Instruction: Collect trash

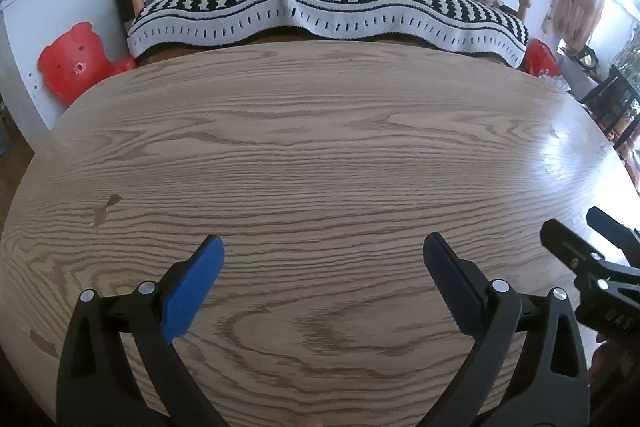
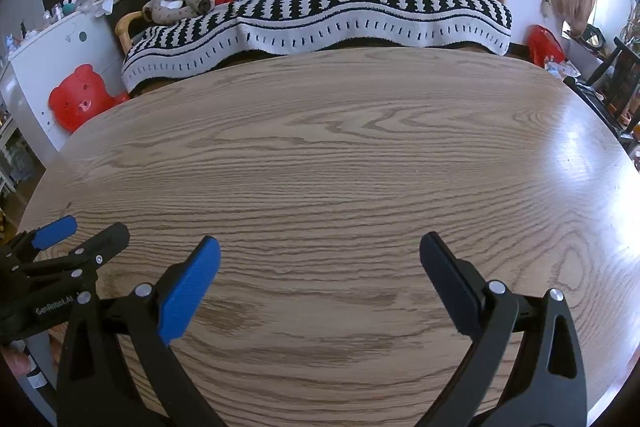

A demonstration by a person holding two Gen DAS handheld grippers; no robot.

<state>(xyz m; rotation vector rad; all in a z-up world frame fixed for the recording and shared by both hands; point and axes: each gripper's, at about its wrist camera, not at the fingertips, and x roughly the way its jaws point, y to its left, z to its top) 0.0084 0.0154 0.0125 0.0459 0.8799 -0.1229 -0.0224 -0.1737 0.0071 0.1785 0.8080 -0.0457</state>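
A: Starting at the left, what do we observe?
B: We see a red bear-shaped stool (image 1: 74,61) beside the white cabinet (image 1: 60,11). Our left tongs (image 1: 322,247) hover released over the wood-grain worktop (image 1: 320,155), gripping nothing.
A: And further right?
B: Our right tongs (image 2: 320,247) are likewise spread wide and unloaded. Beyond the worktop stands a sofa with a striped throw (image 2: 320,7). We cannot locate any trash in either view.

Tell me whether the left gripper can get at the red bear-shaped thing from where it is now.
Probably not. The left gripper hangs open over the near table; the red bear-shaped thing sits off its far left edge, low against the white cabinet.
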